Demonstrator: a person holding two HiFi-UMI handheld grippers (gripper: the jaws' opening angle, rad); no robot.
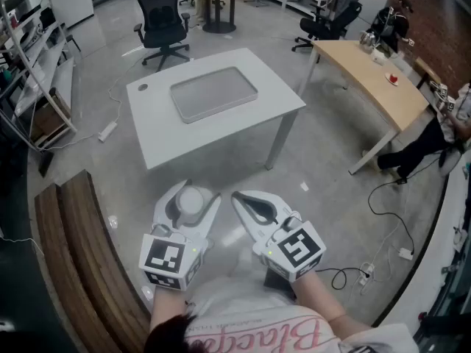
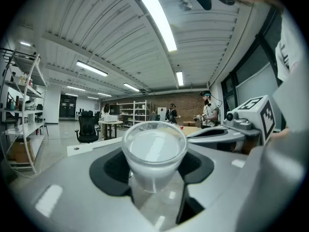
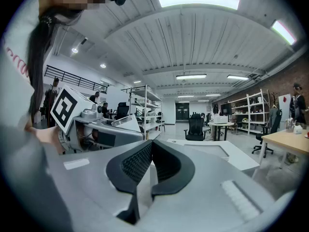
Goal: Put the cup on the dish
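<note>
A clear plastic cup [image 1: 192, 200] sits upright between the jaws of my left gripper [image 1: 190, 197], which is shut on it. In the left gripper view the cup [image 2: 154, 153] fills the gap between the black pads [image 2: 112, 170] of the left gripper [image 2: 155, 170]. My right gripper [image 1: 238, 197] is beside it, shut with nothing in it; its pads [image 3: 137, 164] meet in the right gripper view [image 3: 150, 167]. Both grippers are held close to the person's body, above the floor. The dish, a flat grey tray [image 1: 214, 93], lies on a white table [image 1: 158, 134] well ahead of both grippers.
A wooden bench [image 1: 81, 271] runs along the left. Black office chairs [image 1: 163, 17] stand beyond the white table, and a long wooden desk [image 1: 372, 72] at the right. Cables and a power strip [image 1: 366, 274] lie on the floor at the right. Shelving [image 1: 29, 72] lines the left wall.
</note>
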